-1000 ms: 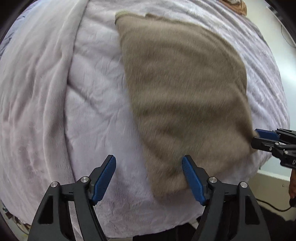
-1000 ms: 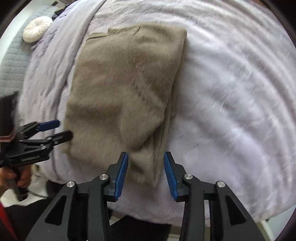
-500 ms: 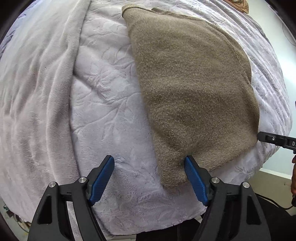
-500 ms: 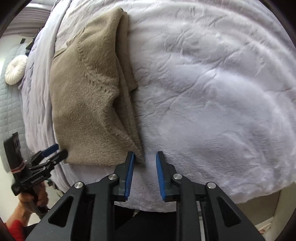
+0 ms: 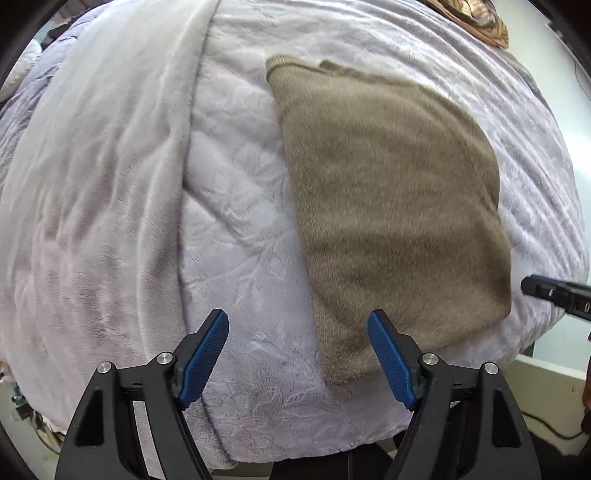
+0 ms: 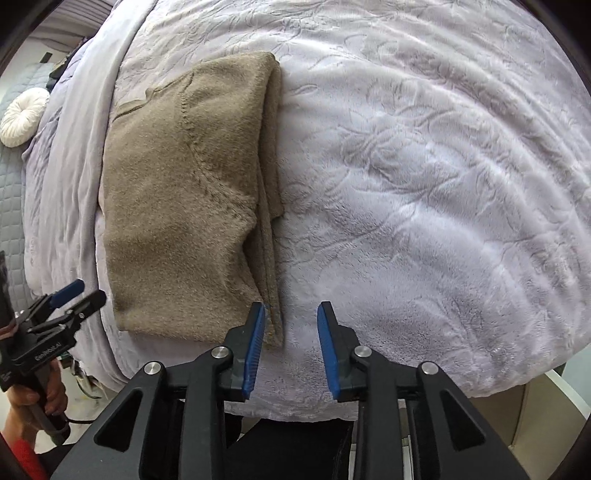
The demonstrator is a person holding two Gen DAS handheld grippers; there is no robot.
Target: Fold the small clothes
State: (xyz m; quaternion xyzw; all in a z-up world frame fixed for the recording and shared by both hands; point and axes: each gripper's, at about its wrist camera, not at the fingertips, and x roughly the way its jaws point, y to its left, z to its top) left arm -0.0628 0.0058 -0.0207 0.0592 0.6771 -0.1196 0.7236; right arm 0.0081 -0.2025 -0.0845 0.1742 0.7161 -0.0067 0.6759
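Note:
A tan knit sweater [image 5: 391,206] lies folded flat on the lavender blanket [image 5: 240,229]. In the right wrist view the sweater [image 6: 181,206] shows a folded edge along its right side. My left gripper [image 5: 297,354] is open and empty, above the blanket just left of the sweater's near corner. My right gripper [image 6: 291,343] is open and empty, its left finger beside the sweater's near right corner. Each gripper shows at the edge of the other's view: the left one [image 6: 74,295] and the right one [image 5: 554,293].
A lighter grey blanket [image 5: 92,184] lies bunched along the left of the bed. A round white cushion [image 6: 24,116] sits at the far left. A patterned brown item [image 5: 476,16] lies at the far edge. The bed's near edge drops to the floor.
My right gripper has opened wider and drawn back from the sweater's corner. My left gripper stays open; the sweater lies still.

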